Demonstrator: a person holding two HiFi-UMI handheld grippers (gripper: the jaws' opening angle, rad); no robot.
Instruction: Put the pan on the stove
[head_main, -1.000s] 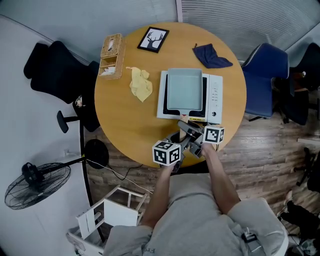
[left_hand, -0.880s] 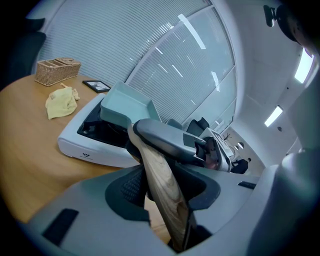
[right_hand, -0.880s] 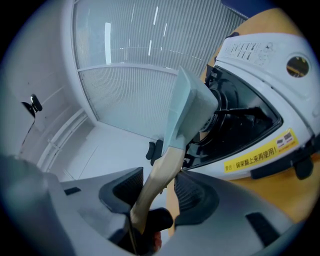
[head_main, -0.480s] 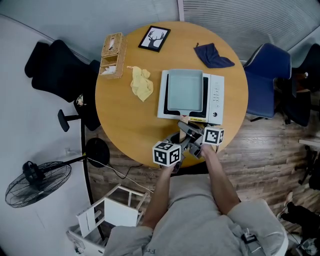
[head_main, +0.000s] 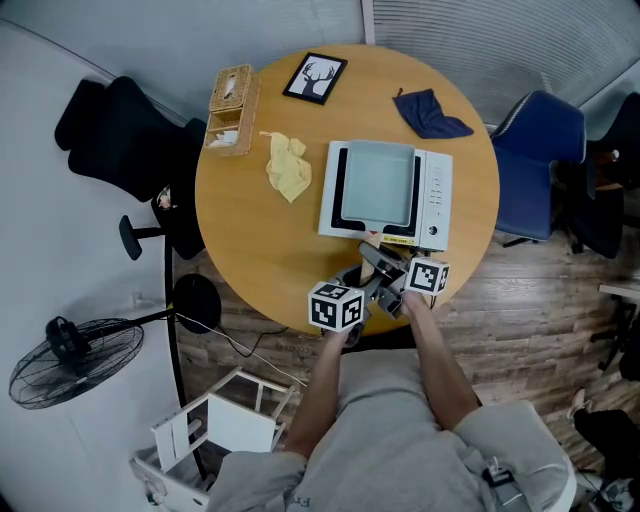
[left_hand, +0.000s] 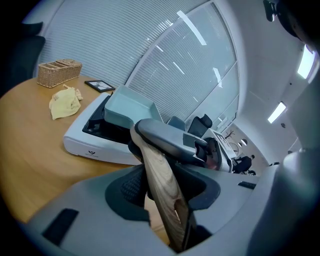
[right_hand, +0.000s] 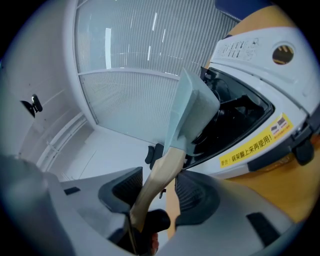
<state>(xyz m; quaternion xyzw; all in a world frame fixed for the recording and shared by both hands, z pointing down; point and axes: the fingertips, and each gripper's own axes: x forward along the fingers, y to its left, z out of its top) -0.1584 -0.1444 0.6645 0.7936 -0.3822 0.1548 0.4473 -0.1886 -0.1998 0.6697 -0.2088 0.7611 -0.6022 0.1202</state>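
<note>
- Pitching downward, the left gripper (head_main: 358, 282) clamps the wooden handle (left_hand: 161, 186).
- Beyond it, the pan (head_main: 378, 182) sits on the stove (head_main: 437, 188).
- Level, the right gripper (head_main: 388, 276) has its jaws just opening around that handle, whose end is hidden.

One pan (head_main: 378, 182), one stove (head_main: 433, 192), two cloths (head_main: 288, 168).

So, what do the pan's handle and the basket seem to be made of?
Pan handle: likely wood with a smooth finish; pale brown grain streaks show. Basket: probably woven wicker or rattan, matt tan; its wall shows a woven texture.
</note>
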